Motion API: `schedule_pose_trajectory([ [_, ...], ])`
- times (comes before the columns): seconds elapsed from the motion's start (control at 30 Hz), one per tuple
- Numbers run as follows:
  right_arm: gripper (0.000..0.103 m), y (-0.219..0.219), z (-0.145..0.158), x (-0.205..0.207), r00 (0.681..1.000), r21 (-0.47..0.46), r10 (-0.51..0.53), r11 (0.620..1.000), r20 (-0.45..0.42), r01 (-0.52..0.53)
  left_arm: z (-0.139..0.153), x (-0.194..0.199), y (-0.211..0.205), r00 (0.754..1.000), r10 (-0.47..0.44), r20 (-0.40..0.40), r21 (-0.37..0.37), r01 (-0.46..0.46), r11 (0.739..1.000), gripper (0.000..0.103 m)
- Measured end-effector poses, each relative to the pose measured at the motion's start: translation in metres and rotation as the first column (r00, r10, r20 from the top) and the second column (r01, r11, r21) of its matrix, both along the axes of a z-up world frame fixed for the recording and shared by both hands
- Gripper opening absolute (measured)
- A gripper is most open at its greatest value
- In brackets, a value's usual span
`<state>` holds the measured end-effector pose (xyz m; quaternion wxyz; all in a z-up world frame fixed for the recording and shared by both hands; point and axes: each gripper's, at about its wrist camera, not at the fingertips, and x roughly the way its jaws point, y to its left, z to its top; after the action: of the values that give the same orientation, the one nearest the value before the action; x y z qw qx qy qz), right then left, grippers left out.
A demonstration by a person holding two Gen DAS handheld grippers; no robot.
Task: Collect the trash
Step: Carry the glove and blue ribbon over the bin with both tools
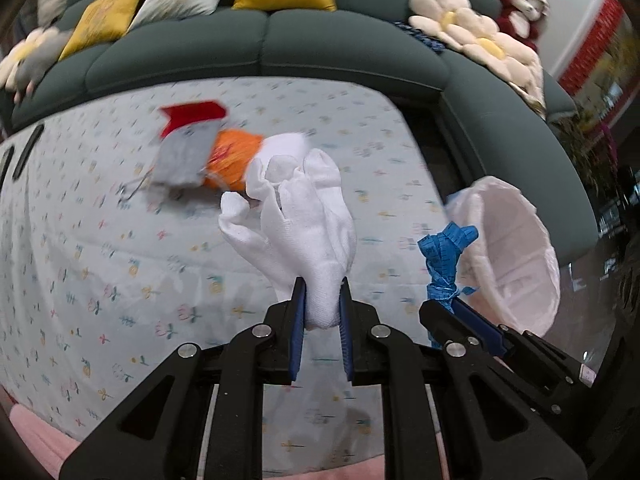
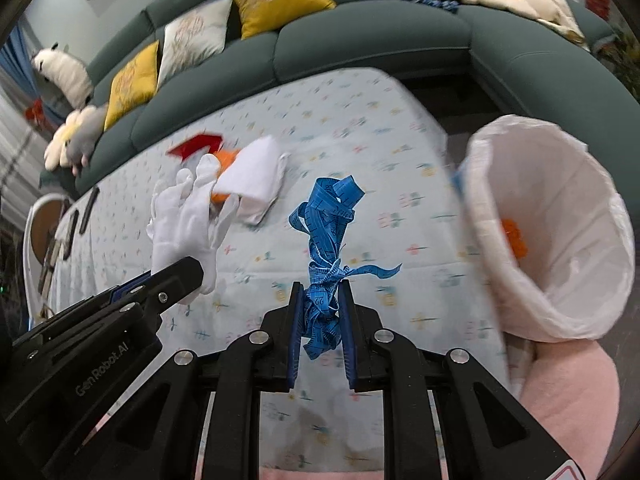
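Here the trash in hand is soft stuff: a white glove pinched by its cuff in the left tool, and a tangled blue measuring tape pinched near its knot in the right tool; both tools are pressed together on their loads, and both loads are held up over the table with its flowered cloth. The glove looks light and limp, its fingers flopping above the pads; a pinch at the cuff, where the knit bunches thick, seems the surest hold. The tape is light too, but smooth and springy, so loops may slither free; gripping across the knotted bundle, as now, looks safer than catching a single strand, and the loose tail sticking out to the side could snag.

Just to the right stands the bin, lined with a white bag, mouth tilted toward the tools, something orange already inside; it is probably where both pieces belong. Further back on the table lie a folded white cloth, an orange wrapper, and a red-and-grey piece, blurred; beyond them runs a dark green sofa with cushions.
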<state>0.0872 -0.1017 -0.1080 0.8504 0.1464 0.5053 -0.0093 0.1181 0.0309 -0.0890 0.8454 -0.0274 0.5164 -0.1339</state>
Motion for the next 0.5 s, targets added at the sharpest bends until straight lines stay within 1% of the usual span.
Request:
schedule_pose_trajectory([
  [0.13,0.016,-0.025,0.012,-0.012,0.998,0.000,-0.043,0.999,0.038,0.043,0.012,-0.007,-0.028,0.998,-0.051,0.032,0.000,0.051,0.999,0.015],
  [0.3,0.016,-0.059,0.026,-0.027,0.992,-0.015,-0.098,0.995,0.082,0.099,0.025,-0.013,-0.063,0.992,-0.113,0.058,-0.022,0.115,0.993,0.015],
  [0.4,0.016,-0.082,0.031,-0.037,0.986,-0.018,-0.135,0.990,0.103,0.138,0.032,-0.016,-0.087,0.985,-0.157,0.072,-0.041,0.161,0.986,0.015],
  [0.5,0.016,-0.105,0.032,-0.044,0.978,-0.010,-0.179,0.983,0.111,0.181,0.038,-0.018,-0.110,0.975,-0.202,0.092,-0.042,0.206,0.978,0.015],
])
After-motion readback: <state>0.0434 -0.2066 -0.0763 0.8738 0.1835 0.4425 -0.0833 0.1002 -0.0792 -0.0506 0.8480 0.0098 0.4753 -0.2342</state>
